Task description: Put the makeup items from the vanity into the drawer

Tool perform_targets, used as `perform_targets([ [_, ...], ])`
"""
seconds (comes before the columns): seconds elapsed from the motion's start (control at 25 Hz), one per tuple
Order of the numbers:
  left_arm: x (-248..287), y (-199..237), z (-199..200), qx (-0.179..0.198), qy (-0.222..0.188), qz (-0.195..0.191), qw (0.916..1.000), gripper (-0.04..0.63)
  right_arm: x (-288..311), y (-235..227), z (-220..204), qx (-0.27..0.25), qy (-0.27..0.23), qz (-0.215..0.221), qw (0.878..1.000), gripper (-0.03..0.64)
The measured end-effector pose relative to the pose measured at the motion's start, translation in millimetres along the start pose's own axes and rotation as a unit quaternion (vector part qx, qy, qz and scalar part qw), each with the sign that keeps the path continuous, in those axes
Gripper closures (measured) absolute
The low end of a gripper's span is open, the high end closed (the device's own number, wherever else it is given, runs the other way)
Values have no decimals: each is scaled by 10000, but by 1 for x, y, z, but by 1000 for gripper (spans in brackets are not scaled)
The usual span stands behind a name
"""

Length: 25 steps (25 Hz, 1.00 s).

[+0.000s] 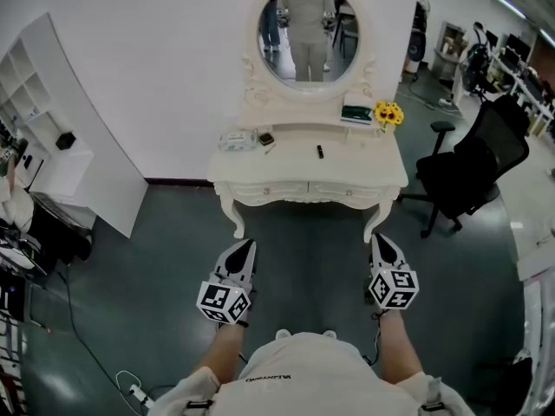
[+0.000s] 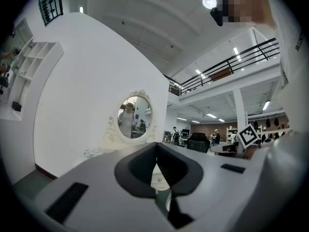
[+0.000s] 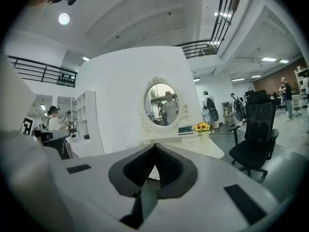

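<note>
Both tongs hang short of the vanity bench [image 1: 260, 173], over the dark floor in front of it. The left tongs [image 1: 250, 243] and the right tongs [image 1: 379, 237] point their tips at the bench front. Each gripper view shows its own jaws pressed together at the tips, with nothing between them.

Only the head view looks down on the bench top. A small black tube [image 1: 319, 152] lies near the middle of the bench. A dark compact [image 1: 266, 138] and a clear pouch [image 1: 236, 139] sit toward the bench's left rear. The two drawers [image 1: 269, 189] in the bench front are closed.

From their low angle the gripper views show the bench edge-on, so the tube and the compact cannot be made out there. The right gripper view shows the sunflowers [image 3: 202, 127] and a green book [image 3: 186, 129] at the bench's right rear. It also shows the black office chair [image 3: 258, 129] to the right of the bench. In the left gripper view the oval mirror [image 2: 134, 117] rises above the bench, and the marker cube of the right tongs shows at the right edge.
</note>
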<state>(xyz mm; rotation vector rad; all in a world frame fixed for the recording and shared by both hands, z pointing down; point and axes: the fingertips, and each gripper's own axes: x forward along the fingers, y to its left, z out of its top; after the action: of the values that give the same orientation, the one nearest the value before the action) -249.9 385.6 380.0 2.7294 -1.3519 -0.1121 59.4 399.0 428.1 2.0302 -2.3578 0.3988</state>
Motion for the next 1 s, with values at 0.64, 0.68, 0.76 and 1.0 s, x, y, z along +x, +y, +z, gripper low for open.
perform_targets([
  [0.64,-23,28,-26,-178,328,-348,9987,594,14,52,-20,133,14,-138,9998,607],
  [0.68,-23,30,-26,-188,332,-350,9987,594,14,53,-21,122,42,-142,9998,607],
  [0.76,-18,32,-27,-205,325,-352,9986,594,16,50,-20,110,56,-170,9998,607],
  [1.0,8,29,-34,-219,329,-382,9985,594,33,33,-20,160,45,-190,9997,607],
])
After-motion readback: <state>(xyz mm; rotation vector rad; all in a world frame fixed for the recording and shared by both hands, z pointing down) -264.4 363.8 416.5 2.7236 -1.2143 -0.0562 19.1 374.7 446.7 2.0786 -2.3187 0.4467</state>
